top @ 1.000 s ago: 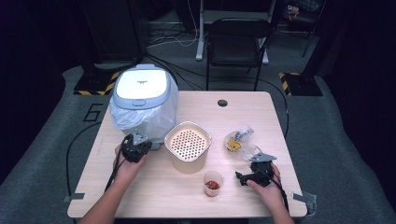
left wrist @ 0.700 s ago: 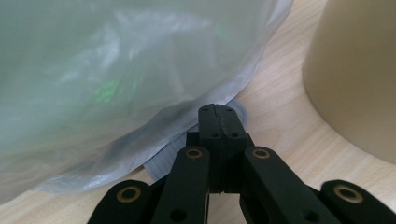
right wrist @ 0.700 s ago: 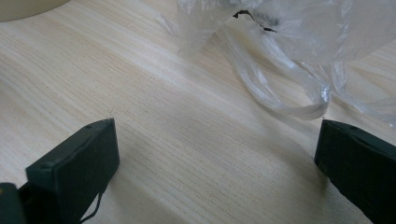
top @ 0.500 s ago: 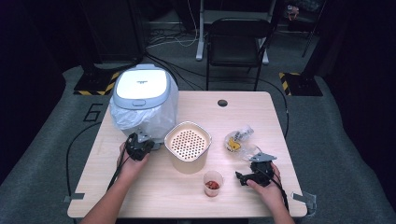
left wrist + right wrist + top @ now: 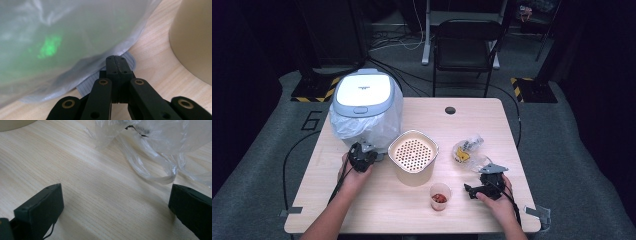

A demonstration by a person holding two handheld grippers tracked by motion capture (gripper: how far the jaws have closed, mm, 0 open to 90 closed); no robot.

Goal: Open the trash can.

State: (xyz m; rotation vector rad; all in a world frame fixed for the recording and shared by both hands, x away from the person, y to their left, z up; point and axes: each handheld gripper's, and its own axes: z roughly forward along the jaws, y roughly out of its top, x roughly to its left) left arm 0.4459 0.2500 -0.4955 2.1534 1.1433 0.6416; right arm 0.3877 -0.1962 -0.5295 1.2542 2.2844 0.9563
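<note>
Seemingly mid-approach, the left hand-held gripper [image 5: 116, 65], jaws pressed together on nothing, noses the clear plastic bag [image 5: 75, 37] around the rice cooker [image 5: 363, 92] at centre left. The right hand-held gripper [image 5: 117, 205] rests gaping wide at lower right. Next, I judge, the left must open to pinch plastic.

Wooden table [image 5: 412, 210], two hands in from the bottom edge. Left gripper [image 5: 361, 156] near the base of a white bin [image 5: 363, 95] lined with a plastic bag [image 5: 362, 127]. Beige perforated container [image 5: 413, 155] centre, small cup [image 5: 439, 195] in front of it. Right gripper [image 5: 484, 186] just below a crumpled clear bag [image 5: 468, 150]. Black chair [image 5: 467, 45] behind the table.
</note>
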